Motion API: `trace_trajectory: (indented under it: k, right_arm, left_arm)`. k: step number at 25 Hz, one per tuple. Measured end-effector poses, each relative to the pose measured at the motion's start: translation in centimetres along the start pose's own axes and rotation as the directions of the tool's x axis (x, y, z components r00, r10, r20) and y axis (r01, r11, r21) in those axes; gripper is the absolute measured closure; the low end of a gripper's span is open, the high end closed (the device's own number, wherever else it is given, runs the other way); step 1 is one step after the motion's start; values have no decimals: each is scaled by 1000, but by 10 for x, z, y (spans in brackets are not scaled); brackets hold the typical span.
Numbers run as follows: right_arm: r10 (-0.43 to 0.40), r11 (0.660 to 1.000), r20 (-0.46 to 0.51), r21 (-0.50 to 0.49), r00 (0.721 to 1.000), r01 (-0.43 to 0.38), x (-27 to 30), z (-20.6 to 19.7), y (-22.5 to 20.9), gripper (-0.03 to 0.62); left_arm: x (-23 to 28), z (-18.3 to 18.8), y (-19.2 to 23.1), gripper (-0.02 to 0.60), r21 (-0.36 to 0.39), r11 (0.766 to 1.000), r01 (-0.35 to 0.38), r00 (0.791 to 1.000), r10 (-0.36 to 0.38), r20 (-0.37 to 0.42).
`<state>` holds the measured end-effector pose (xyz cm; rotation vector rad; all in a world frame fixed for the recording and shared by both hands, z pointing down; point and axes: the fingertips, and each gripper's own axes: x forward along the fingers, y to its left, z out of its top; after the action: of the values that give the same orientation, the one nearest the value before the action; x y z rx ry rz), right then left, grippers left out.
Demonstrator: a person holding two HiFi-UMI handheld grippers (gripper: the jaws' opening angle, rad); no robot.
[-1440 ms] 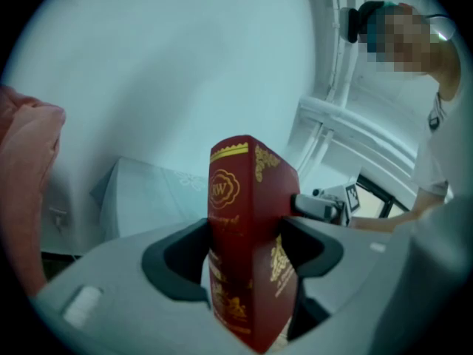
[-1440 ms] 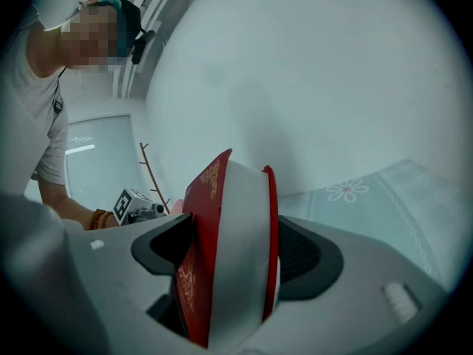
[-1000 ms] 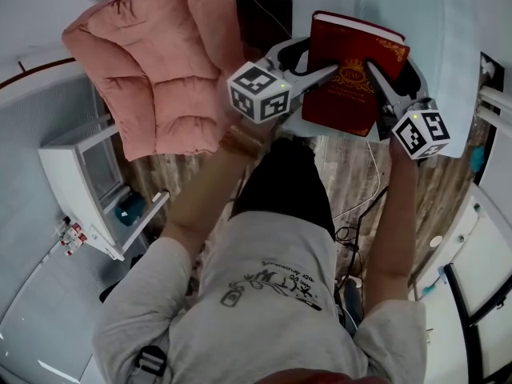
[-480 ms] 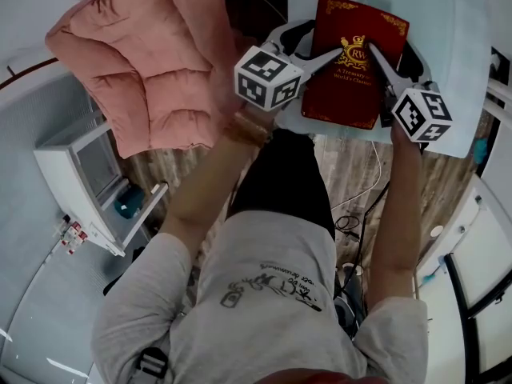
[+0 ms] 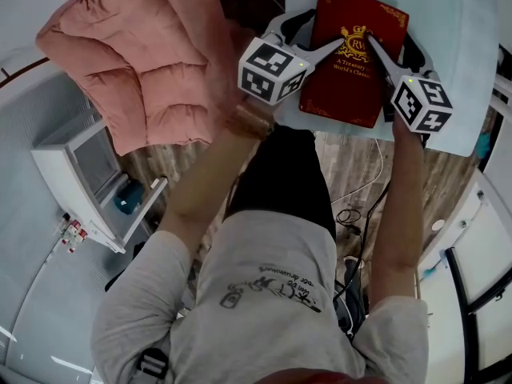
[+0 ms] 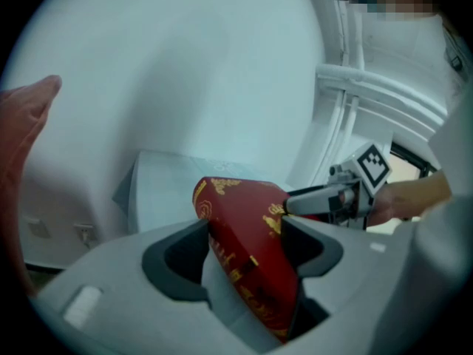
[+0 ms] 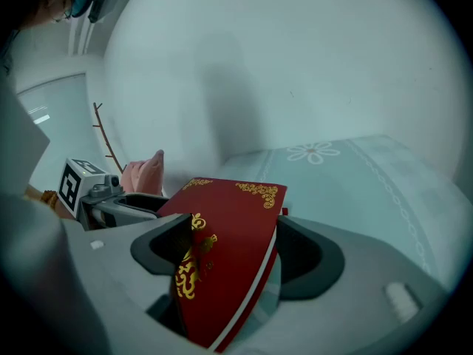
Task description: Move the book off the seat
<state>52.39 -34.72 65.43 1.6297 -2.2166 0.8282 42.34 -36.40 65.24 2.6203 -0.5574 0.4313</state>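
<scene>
A pink cushion (image 5: pixel 136 54) is lying upper left, a white cabinet (image 5: pixel 76 174) below it; wooden floor (image 5: pixel 356 174) is showing centre; the red book (image 5: pixel 352 82) is lying top right over a pale blue cover (image 5: pixel 456 38), left gripper (image 5: pixel 336 48) and right gripper (image 5: pixel 374 50) each clamping a long edge; only the right gripper view is showing the cover's flower motif (image 7: pixel 314 152).

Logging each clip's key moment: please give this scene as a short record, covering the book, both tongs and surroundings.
book: red book, gold print, front cover up, over the pale blue surface
left tongs: shut on the book's left edge
right tongs: shut on its right edge
nearby: pink cushion at left, white shelf unit beside it
book touching surface: cannot tell
</scene>
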Motion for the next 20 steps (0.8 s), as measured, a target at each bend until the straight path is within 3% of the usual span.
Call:
trace_trajectory:
  k: [6,20]
  right_arm:
    - [-7,1000,-60,27,998,9,23,-16,-11,232]
    - [-65,997,-55,-34,996,63,8,-8,-7,249]
  left_arm:
    - [13,-17,16,275,12,1000,-10,1000,10,-29]
    - [-4,-6,19,299,48,998,-45,999,47,-25]
